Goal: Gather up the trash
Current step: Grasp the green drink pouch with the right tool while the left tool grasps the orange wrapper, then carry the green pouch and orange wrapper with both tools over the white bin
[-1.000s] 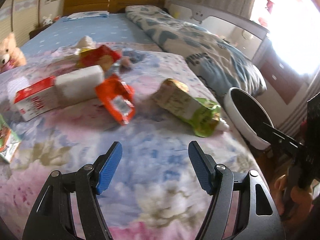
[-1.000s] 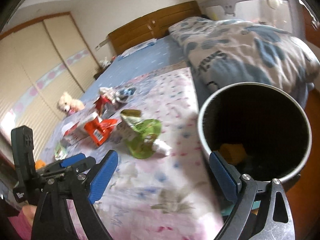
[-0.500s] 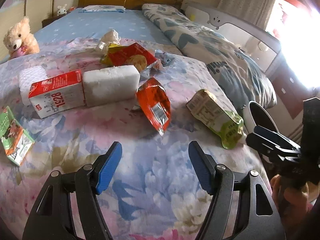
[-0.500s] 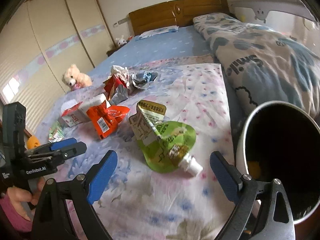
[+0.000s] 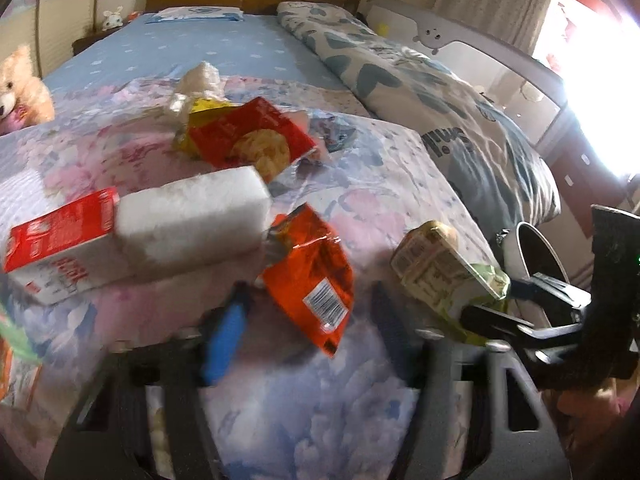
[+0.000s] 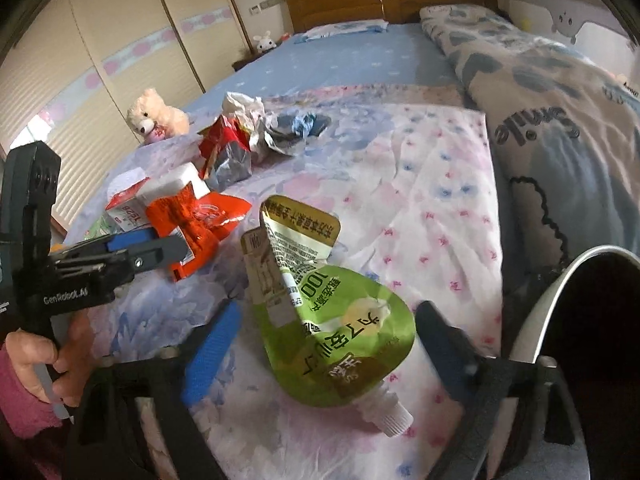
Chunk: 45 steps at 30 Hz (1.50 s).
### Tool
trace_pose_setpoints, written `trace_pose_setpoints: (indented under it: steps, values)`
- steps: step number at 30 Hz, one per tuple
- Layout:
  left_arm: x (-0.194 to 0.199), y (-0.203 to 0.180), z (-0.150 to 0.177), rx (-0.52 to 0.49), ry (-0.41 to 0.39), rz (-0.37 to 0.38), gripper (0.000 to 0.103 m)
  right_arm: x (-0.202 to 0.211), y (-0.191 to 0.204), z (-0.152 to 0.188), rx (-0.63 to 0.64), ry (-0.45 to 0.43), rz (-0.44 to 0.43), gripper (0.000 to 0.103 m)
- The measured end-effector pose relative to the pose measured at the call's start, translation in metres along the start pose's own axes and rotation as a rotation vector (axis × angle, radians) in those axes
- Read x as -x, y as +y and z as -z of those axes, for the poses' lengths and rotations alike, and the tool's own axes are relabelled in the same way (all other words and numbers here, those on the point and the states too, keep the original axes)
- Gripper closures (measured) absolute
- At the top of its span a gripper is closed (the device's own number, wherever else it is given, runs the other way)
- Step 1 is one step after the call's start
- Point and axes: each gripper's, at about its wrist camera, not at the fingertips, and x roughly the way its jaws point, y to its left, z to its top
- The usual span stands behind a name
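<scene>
Both grippers closing on wrappers, bin at the right.

The left gripper (image 5: 308,320), jaws narrowing, straddles the orange wrapper (image 5: 312,276); the right gripper (image 6: 324,344), likewise closing, brackets the green pouch (image 6: 332,320). Neither pinches yet: seat the pads fully, then lift toward the bin (image 6: 560,300).

In the left wrist view the left gripper (image 5: 308,328) is smeared by motion; its right finger is a dark blur. The carton (image 5: 12,364) at the left edge is cut off and blurred. In the right wrist view the bin (image 6: 560,304) runs past the right edge, its inside too dark to read. The person's hand (image 6: 38,364) is cropped at the left edge.
</scene>
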Motion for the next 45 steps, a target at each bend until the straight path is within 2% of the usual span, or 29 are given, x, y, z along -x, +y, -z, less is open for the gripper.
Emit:
trace_pose_setpoints:
  steps: [1, 3, 6, 9, 20, 45]
  values:
    - [-0.002, -0.001, 0.000, -0.007, 0.010, 0.007, 0.080, -0.001, -0.001, 0.001, -0.007, 0.007, 0.002, 0.054]
    - [-0.002, -0.005, 0.002, -0.020, 0.010, 0.031, 0.093, 0.001, -0.002, 0.004, -0.025, -0.003, 0.013, 0.058]
    - [0.004, -0.013, 0.006, -0.050, -0.002, 0.043, 0.102, 0.008, -0.003, 0.010, -0.055, -0.021, 0.003, 0.060]
    - [0.013, -0.020, 0.013, -0.076, -0.017, 0.036, 0.102, 0.019, -0.001, 0.019, -0.091, -0.044, -0.008, 0.060]
    - [0.035, -0.052, 0.033, -0.132, -0.010, 0.113, 0.102, 0.068, -0.010, 0.045, -0.223, -0.148, -0.007, 0.061]
    - [0.034, -0.170, 0.047, -0.322, 0.037, 0.269, 0.102, 0.155, -0.083, 0.106, -0.433, -0.263, 0.142, 0.061]
